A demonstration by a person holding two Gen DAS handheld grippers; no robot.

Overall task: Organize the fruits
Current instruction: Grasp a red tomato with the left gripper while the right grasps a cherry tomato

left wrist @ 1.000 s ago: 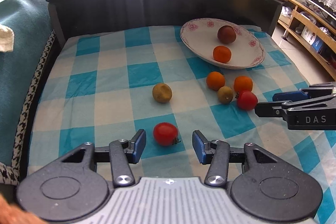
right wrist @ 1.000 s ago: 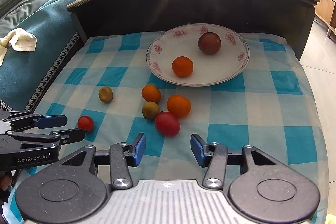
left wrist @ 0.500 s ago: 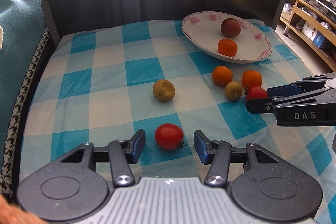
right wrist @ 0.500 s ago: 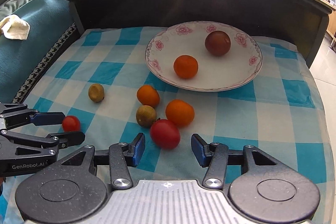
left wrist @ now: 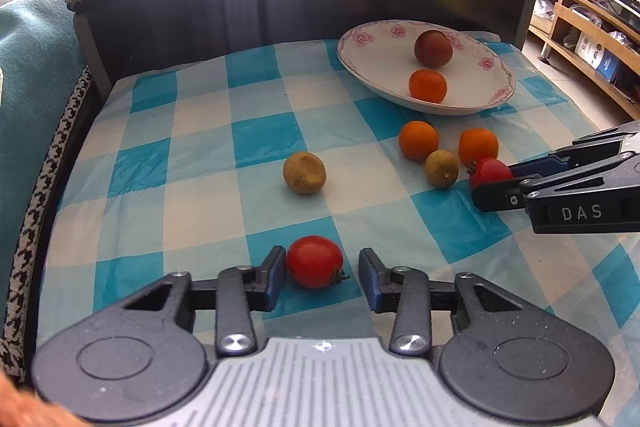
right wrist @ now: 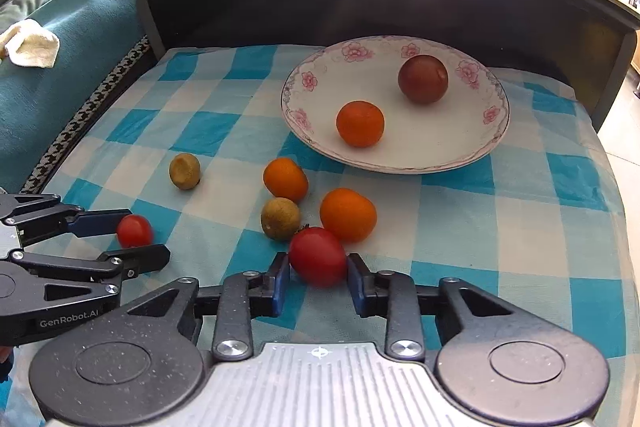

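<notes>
I am closing the left gripper point(left wrist: 322, 277) around a small round red tomato point(left wrist: 315, 261); only one pad touches. My right gripper point(right wrist: 318, 281) is closing, pads against a second red tomato point(right wrist: 318, 256). Lift straight up: an orange mandarin point(right wrist: 348, 213) crowds it. Beyond sits the white floral plate point(right wrist: 304, 99).
</notes>
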